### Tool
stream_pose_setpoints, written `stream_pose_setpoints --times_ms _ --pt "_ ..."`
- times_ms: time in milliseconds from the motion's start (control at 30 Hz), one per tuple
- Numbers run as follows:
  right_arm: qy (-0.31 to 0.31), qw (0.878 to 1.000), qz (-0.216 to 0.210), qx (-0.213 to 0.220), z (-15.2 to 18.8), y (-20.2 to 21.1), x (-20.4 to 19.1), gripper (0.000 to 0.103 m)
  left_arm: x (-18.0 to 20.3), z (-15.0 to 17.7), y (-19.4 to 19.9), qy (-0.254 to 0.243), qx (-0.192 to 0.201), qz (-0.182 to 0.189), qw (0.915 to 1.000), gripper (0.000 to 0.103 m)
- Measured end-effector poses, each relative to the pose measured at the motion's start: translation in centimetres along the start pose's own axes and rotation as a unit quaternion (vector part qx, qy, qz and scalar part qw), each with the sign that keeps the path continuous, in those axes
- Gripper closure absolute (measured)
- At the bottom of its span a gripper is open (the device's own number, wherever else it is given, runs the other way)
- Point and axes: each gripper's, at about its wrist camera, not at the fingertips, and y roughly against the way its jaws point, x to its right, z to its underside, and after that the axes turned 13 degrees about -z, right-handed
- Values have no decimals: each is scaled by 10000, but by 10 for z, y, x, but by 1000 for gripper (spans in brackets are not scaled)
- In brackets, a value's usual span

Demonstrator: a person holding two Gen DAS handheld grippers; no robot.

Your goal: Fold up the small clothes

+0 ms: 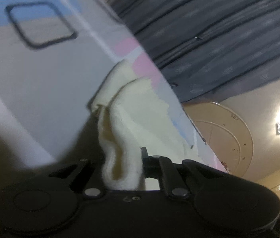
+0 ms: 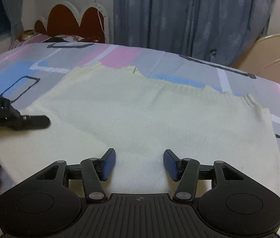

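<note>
A cream knit garment [image 2: 140, 115] lies spread on a patterned bedsheet [image 2: 120, 55]. My right gripper [image 2: 139, 163] is open, its blue pads [image 2: 108, 165] just above the garment's near edge, holding nothing. My left gripper [image 1: 123, 162] is shut on a fold of the cream garment [image 1: 120, 150] at its left edge, tilted steeply. The left gripper also shows in the right wrist view [image 2: 34, 121] at the garment's left side.
Grey-blue curtains [image 2: 189, 15] hang behind the bed. A red and white headboard [image 2: 70, 19] and pillows stand at the far left. A beige round panel [image 2: 275, 59] is at the right. The sheet [image 1: 40, 69] fills the left wrist view.
</note>
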Motion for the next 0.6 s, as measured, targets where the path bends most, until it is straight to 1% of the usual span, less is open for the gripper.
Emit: stream_pose_setpoints --times_ms 67,133,167,267,300,333,367,433,500,600 --pt "-82 9999 -35 65 4 1 3 49 7 0 4 -141 82 -14 9999 96" --pt "217 9997 31 57 11 0 -2 49 15 1 10 -323 189 -28 9993 97" --pt "243 9997 25 23 9 0 -3 49 20 2 13 -447 249 -35 9987 97" --pt "-36 9999 -121 67 7 5 6 49 40 5 21 -832 416 12 9957 97" --pt "97 9999 -124 26 9 5 4 49 48 6 24 -1007 467 55 9938 97" --pt "225 9997 -128 -3 10 5 2 49 58 8 26 -1199 518 108 9914 97" --pt "193 9996 -203 -11 9 8 5 49 67 10 28 -1361 565 152 9890 97" --pt "-289 9984 -455 155 8 20 21 49 88 17 31 -1744 646 305 9821 97" --pt "-679 9959 -472 354 8 34 38 49 111 27 31 -2155 668 456 9731 97" --pt "-1099 9913 -465 563 9 58 66 49 142 49 23 -2659 524 656 9604 97"
